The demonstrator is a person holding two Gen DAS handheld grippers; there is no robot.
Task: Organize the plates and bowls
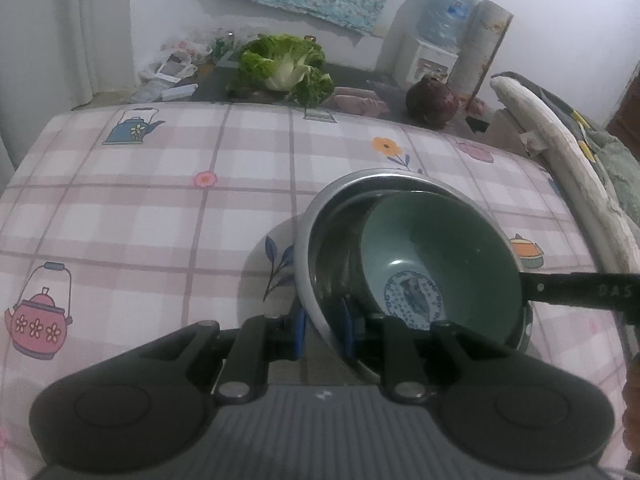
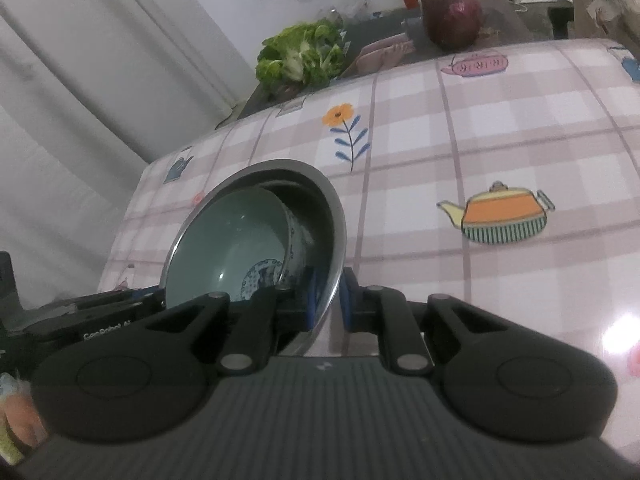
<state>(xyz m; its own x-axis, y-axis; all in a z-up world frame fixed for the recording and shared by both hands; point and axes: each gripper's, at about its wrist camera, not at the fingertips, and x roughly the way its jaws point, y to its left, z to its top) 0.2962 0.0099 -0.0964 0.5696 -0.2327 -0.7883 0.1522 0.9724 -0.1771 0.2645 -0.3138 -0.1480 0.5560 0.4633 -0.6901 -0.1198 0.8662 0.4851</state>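
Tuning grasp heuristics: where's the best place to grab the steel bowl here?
The thin rim of the steel bowl, one pad inside, one outside. Both grippers already pinch it: left gripper at the near edge, right gripper on its side. The green bowl fills the middle, so only the rim is free.

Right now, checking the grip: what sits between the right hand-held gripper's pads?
The steel bowl's rim, pinched by the right hand-held gripper; right wrist view shows it.

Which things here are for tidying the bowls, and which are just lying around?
For the job:
metal bowl
green bowl inside it
left gripper and right gripper, both clamped on the metal rim

Lying about:
cabbage
red onion
water jug
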